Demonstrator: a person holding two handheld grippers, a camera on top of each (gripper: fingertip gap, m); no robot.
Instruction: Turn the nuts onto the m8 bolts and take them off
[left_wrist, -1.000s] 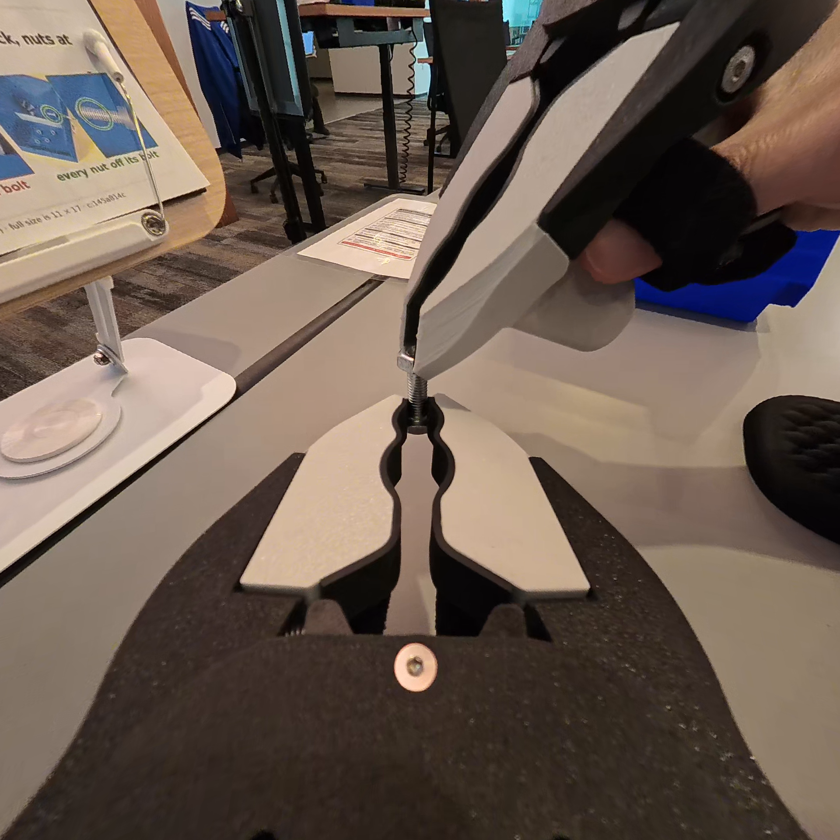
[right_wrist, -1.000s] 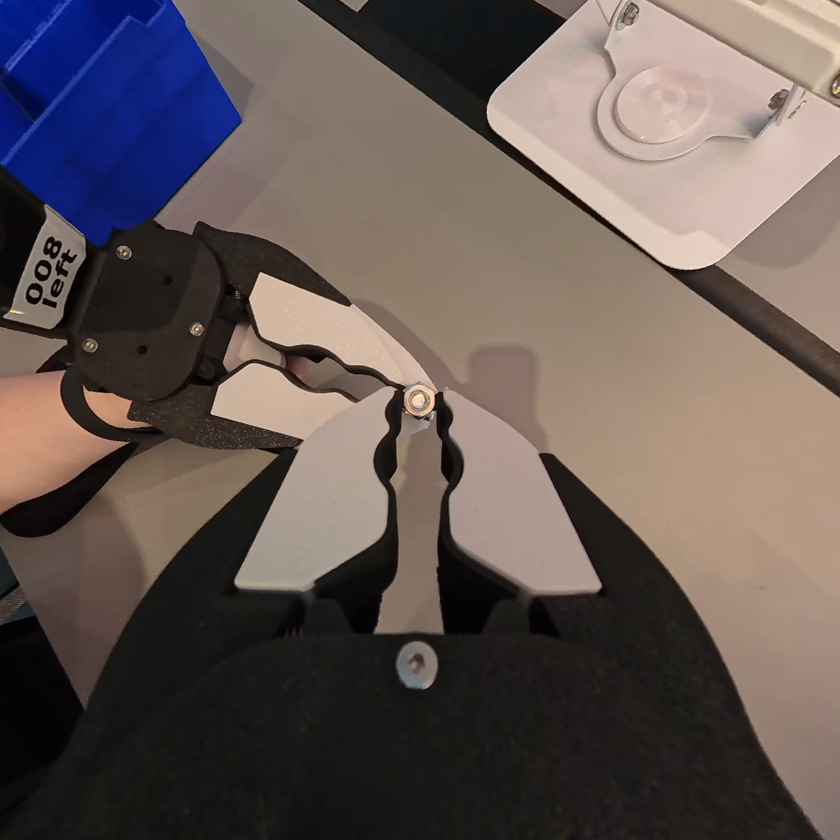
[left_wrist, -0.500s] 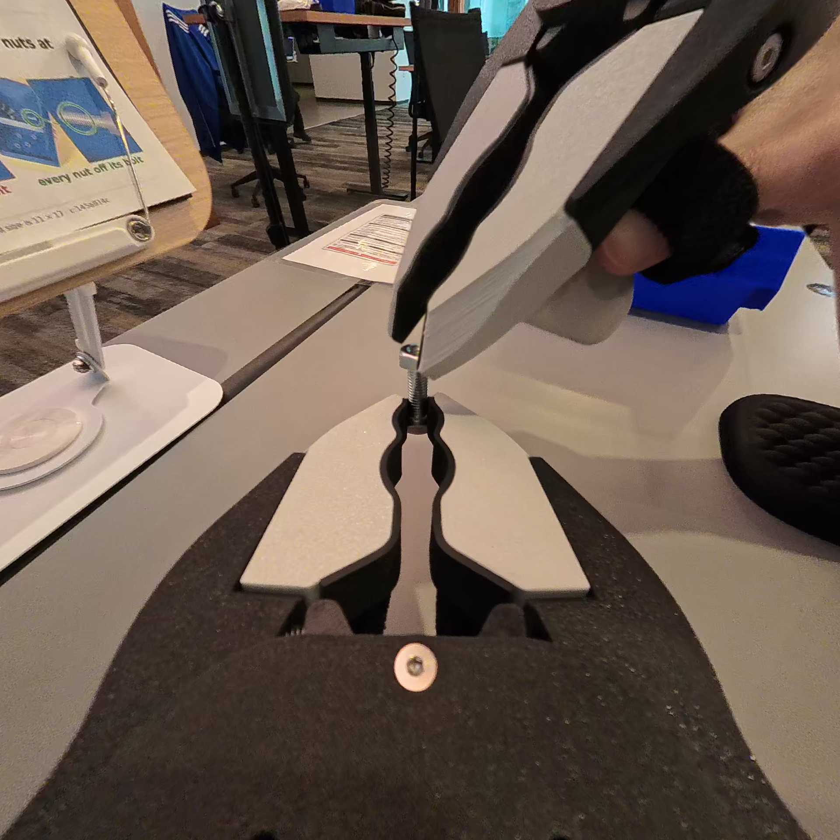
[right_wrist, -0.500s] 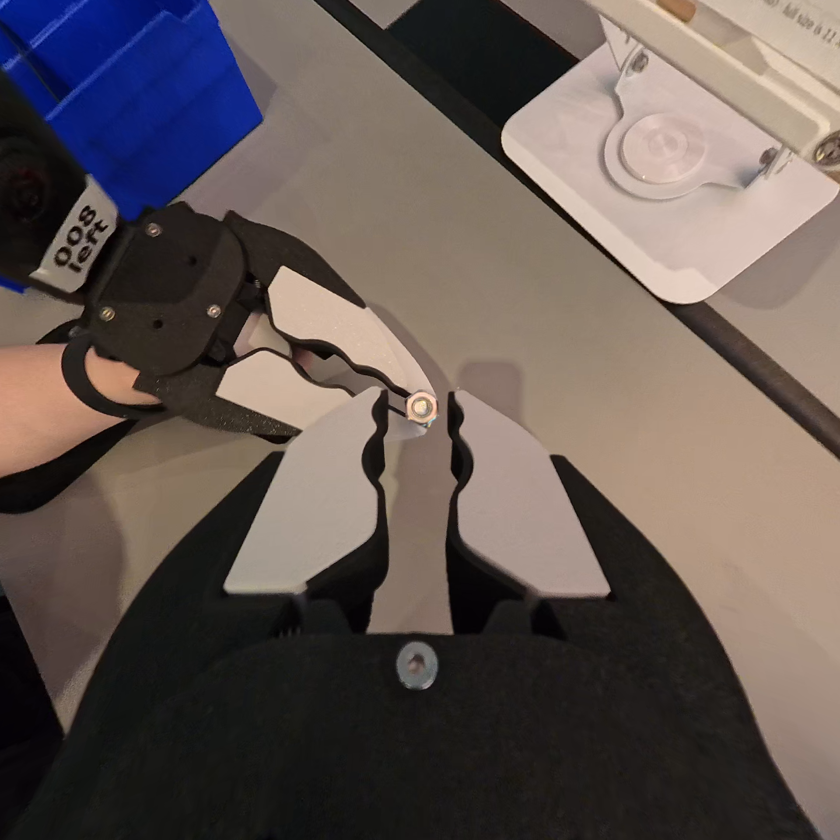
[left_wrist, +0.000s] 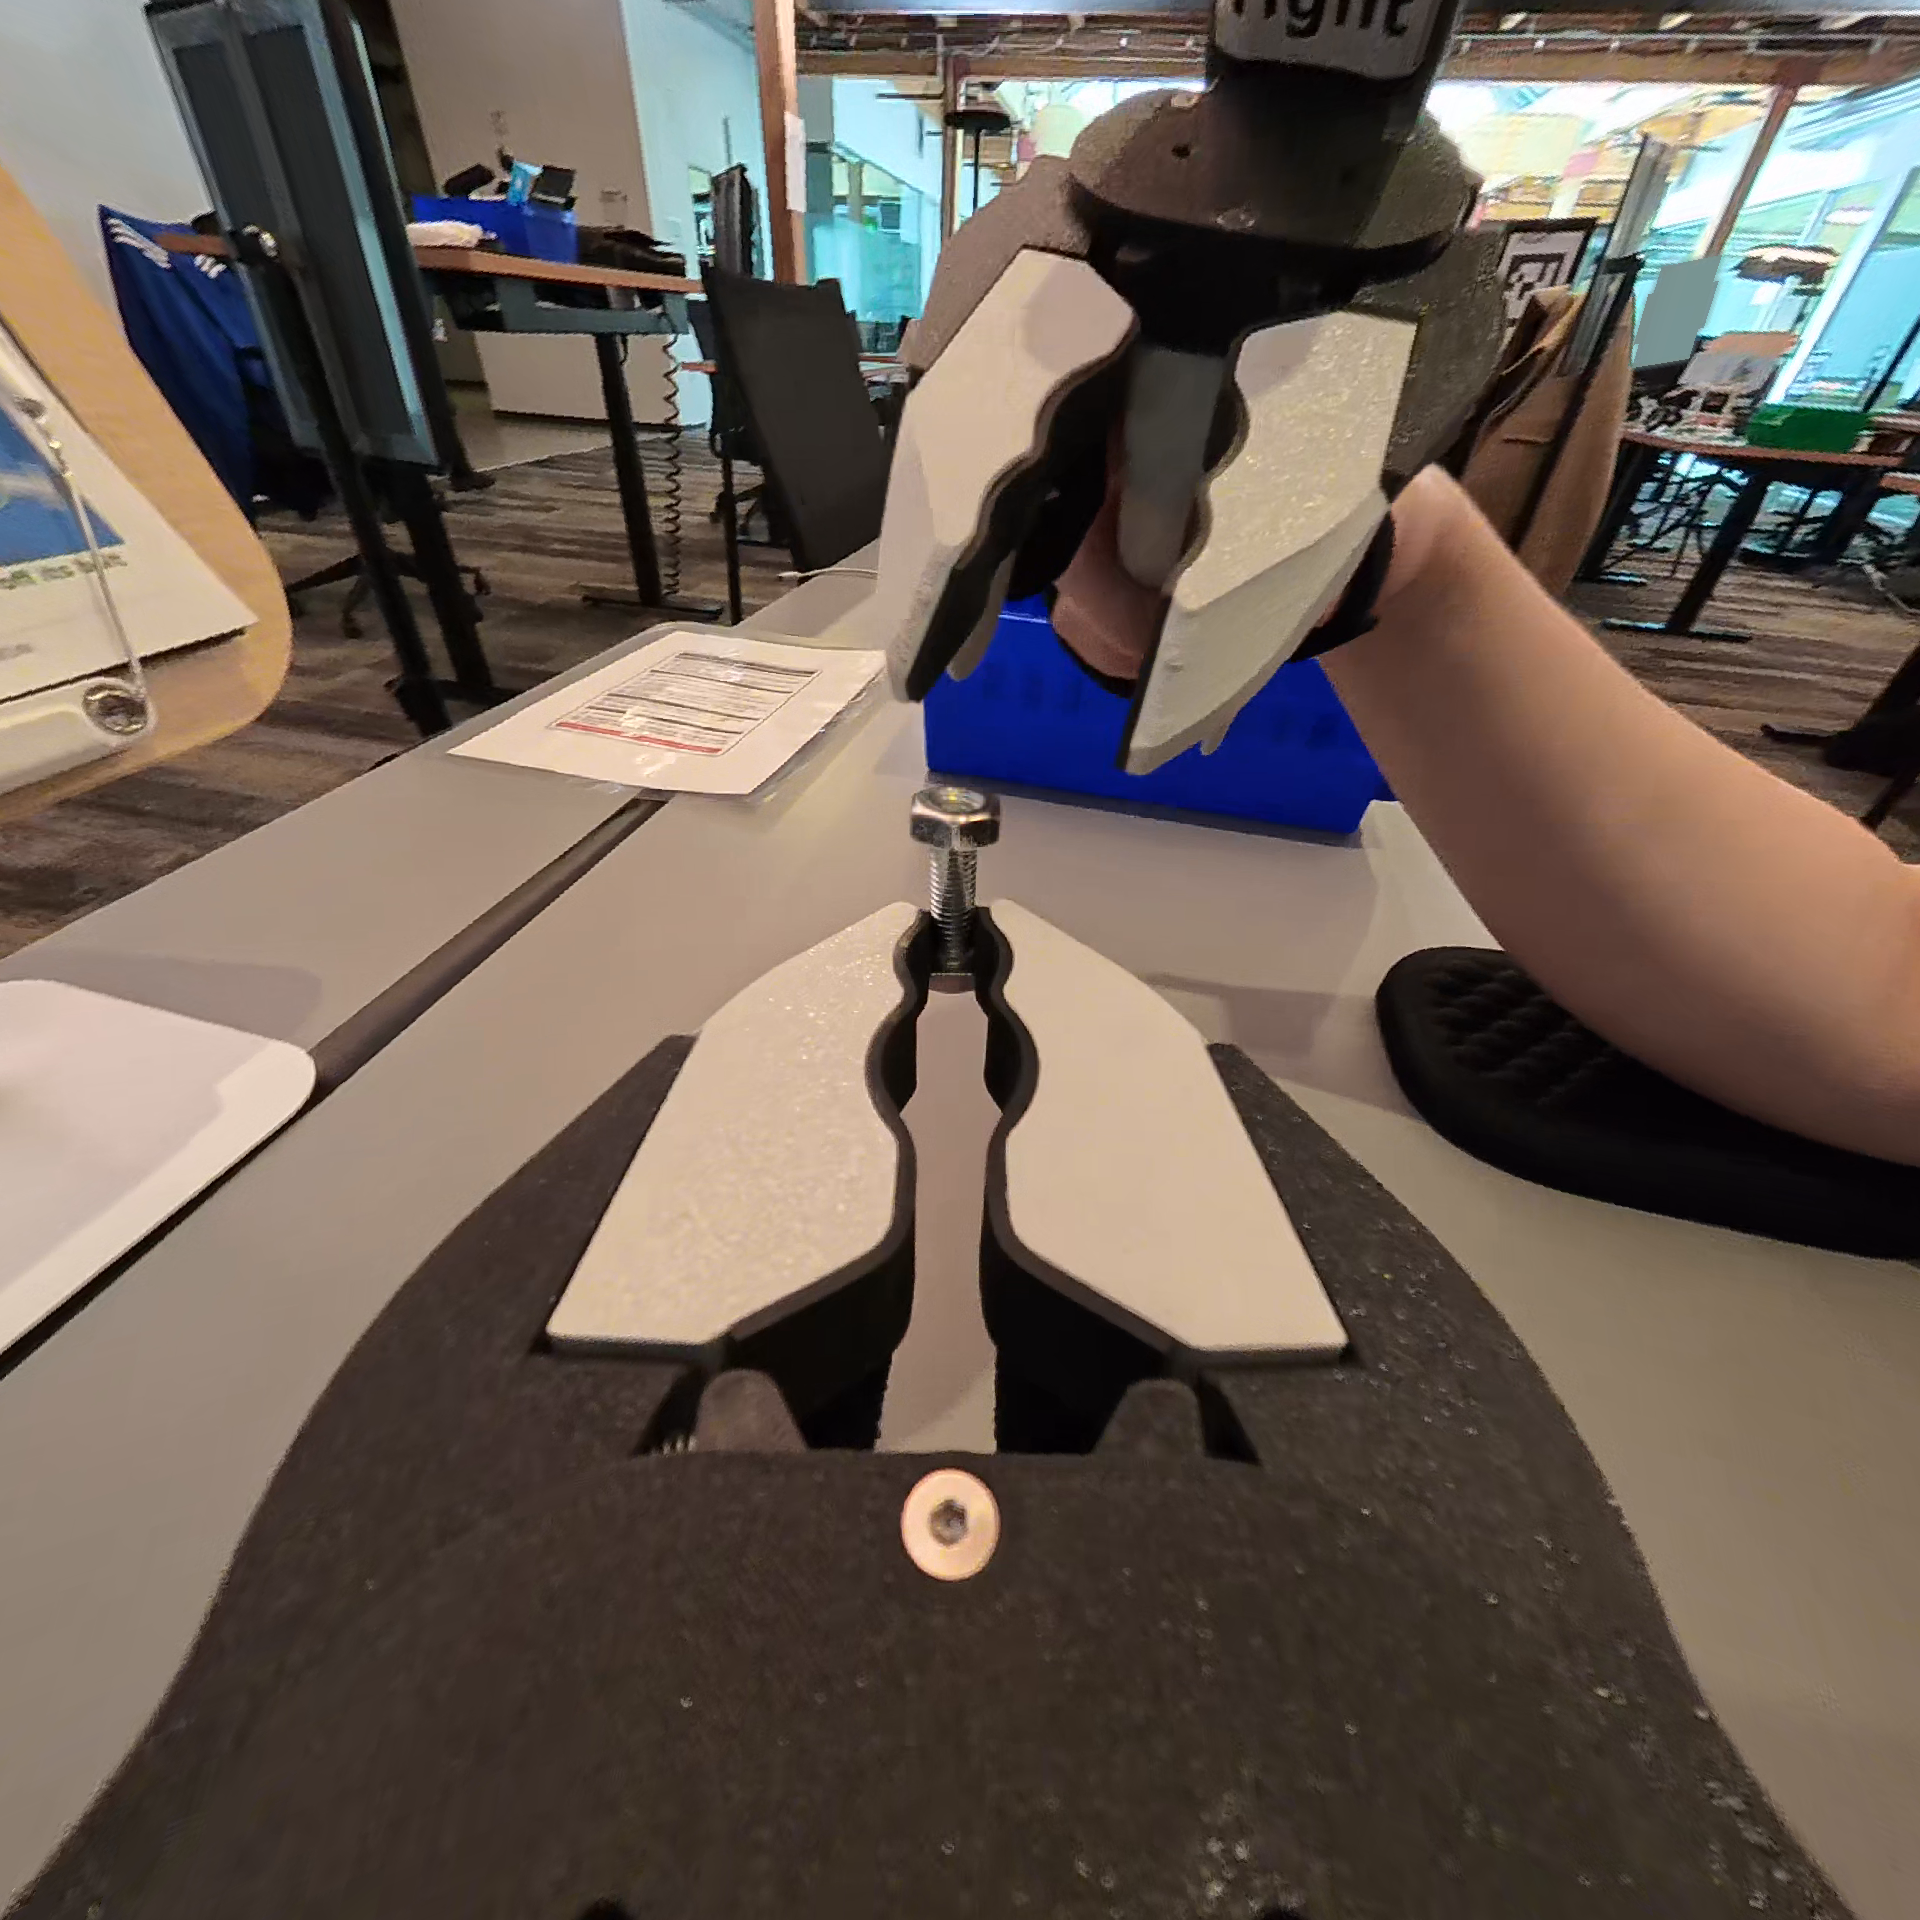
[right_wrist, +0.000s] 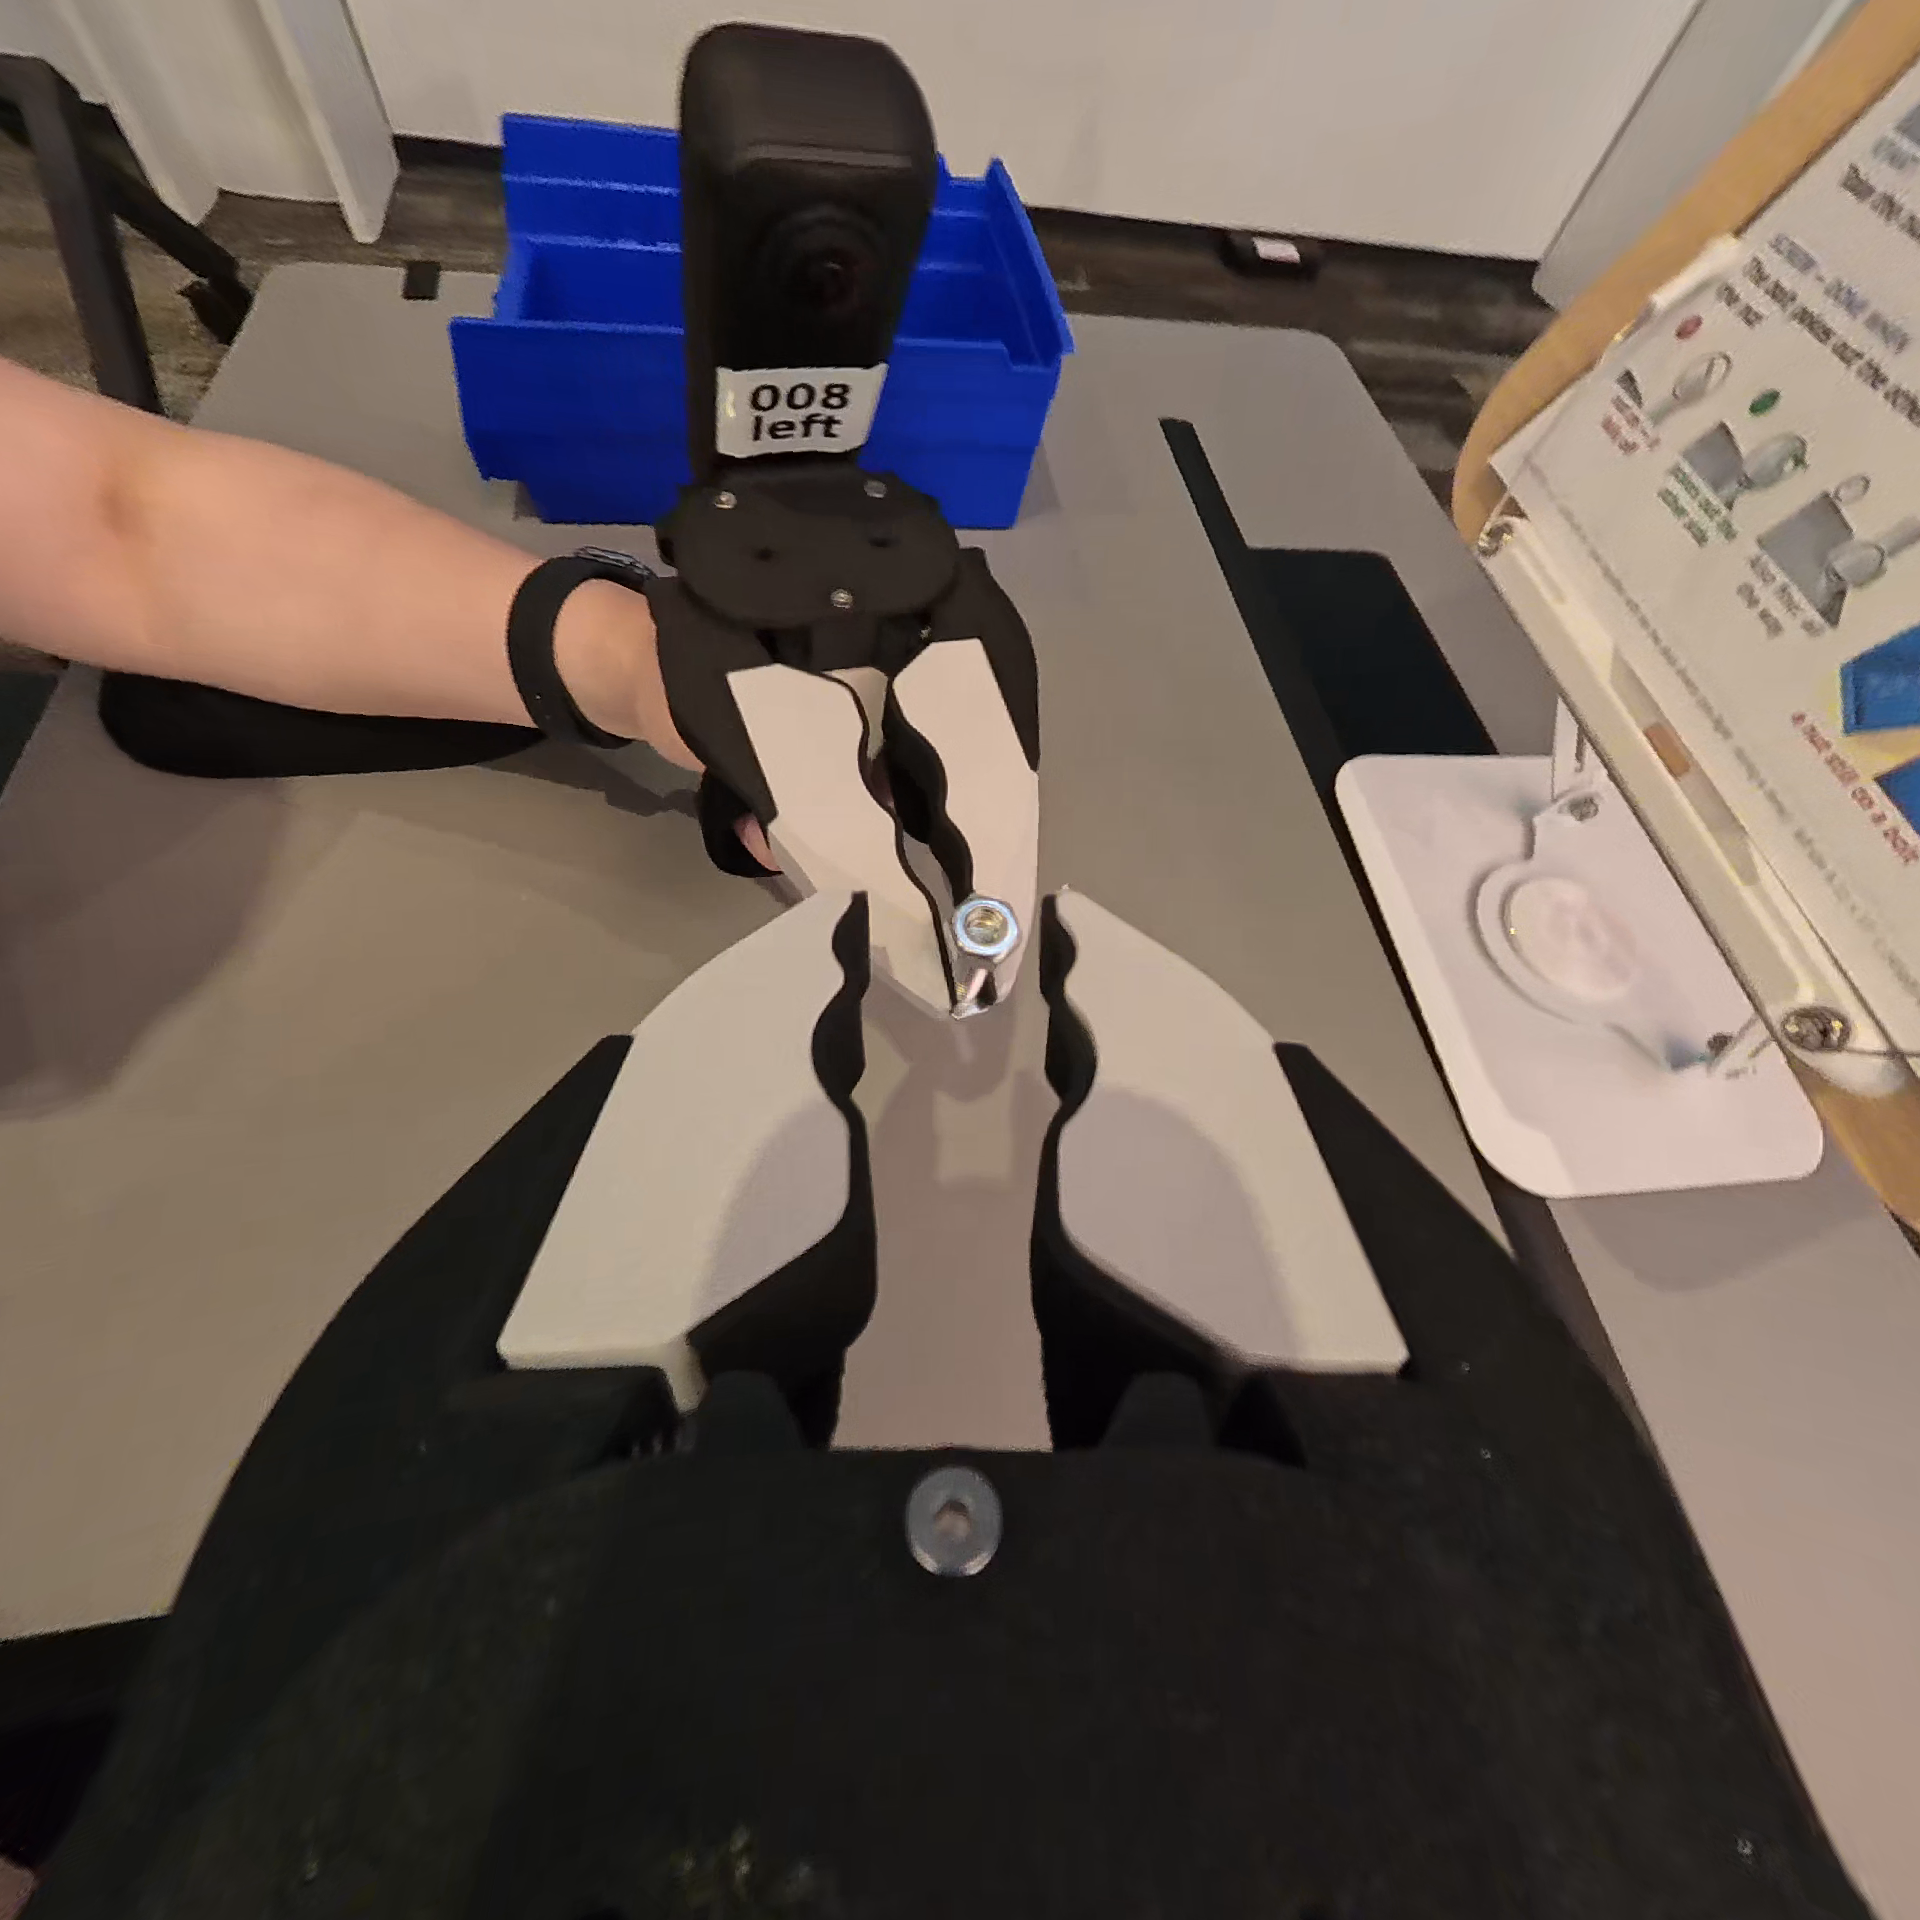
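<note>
We are keeping the bolt (left_wrist: 951, 902) upright, thread end up, so the nut (left_wrist: 954, 816) sitting at its top stays reachable from above. Our left gripper (left_wrist: 951, 940) is clenching its jaws on the bolt's lower part, just over the counter (left_wrist: 1195, 894), which steadies it against twisting. Above the bolt, our right gripper (left_wrist: 1023, 717) is hanging with jaws released and clear of the nut, probably regripping between turns. Behind the bolt, the blue bin (left_wrist: 1049, 727) is waiting on the counter.
</note>
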